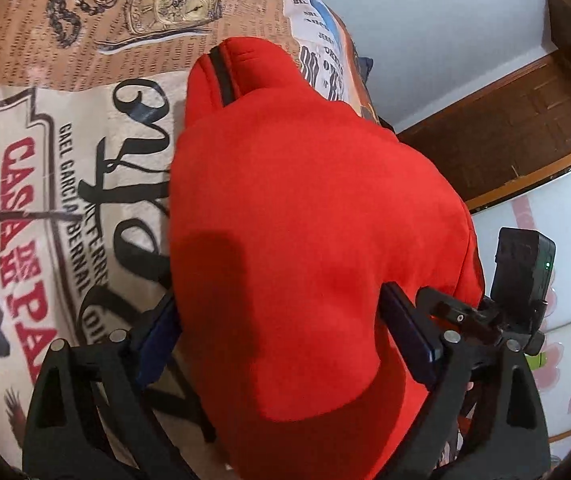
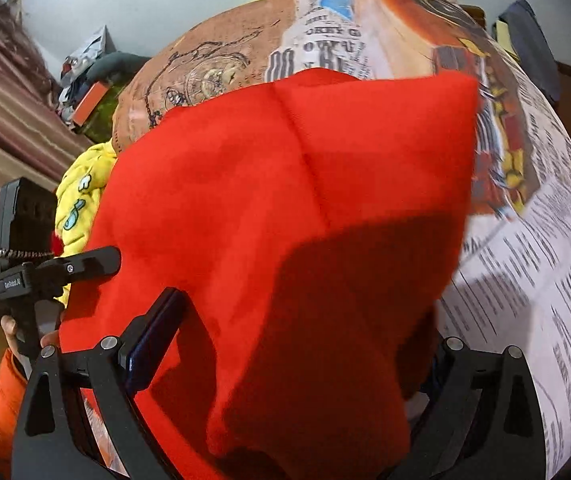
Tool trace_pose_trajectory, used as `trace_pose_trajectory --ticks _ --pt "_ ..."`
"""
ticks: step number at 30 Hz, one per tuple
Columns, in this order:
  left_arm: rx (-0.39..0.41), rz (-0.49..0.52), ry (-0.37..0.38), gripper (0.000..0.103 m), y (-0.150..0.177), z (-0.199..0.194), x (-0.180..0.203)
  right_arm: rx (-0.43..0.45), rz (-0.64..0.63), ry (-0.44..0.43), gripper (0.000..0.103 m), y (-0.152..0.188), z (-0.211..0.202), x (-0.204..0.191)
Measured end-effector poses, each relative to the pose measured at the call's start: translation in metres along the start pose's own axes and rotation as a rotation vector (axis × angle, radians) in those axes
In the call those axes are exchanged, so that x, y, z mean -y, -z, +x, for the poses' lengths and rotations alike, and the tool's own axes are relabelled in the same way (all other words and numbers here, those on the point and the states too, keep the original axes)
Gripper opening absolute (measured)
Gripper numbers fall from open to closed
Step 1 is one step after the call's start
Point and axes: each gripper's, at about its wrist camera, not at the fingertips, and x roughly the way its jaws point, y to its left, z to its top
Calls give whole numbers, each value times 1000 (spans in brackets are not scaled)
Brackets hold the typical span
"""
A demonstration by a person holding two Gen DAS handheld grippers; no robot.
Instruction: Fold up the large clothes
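Observation:
A large red fleece garment (image 1: pixel 305 208) lies in a folded bundle on the printed bedspread (image 1: pixel 45 168); a black stripe runs along its far end. My left gripper (image 1: pixel 281 320) has its jaws wide apart with the red cloth bulging between the blue pads (image 1: pixel 405 328). In the right wrist view the same red garment (image 2: pixel 293 184) fills the middle, with a seam down it. My right gripper (image 2: pixel 297 328) is also wide, its left blue pad (image 2: pixel 153 340) against the cloth; its right pad is hidden under the fabric.
A yellow patterned cloth (image 2: pixel 81 196) lies left of the red garment. The other gripper's camera block (image 2: pixel 25 216) shows at far left. A wooden door frame (image 1: pixel 525 128) and pale wall stand beyond the bed. Clutter (image 2: pixel 89 80) sits at the bed's far left.

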Motion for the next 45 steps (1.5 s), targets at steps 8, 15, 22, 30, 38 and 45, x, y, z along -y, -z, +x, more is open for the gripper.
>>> trace_pose_trajectory --ticks 8,15,22,30,38,45 --pt "16 -34 32 88 -8 5 -2 31 26 -90 50 -8 -3 0" --pt "66 12 24 54 7 -21 2 29 29 -151 27 -8 -6 -13" --pt "154 156 -35 40 19 -76 42 74 -111 -97 21 -13 -32 -61" --pt "295 217 -56 40 18 -165 58 168 -194 -122 21 -29 -62 -124" --pt "369 178 -99 40 12 -228 20 184 -257 -157 21 -45 -36 -188" --pt "364 109 -142 40 -4 -245 -42 137 -248 -199 21 -60 22 -216"
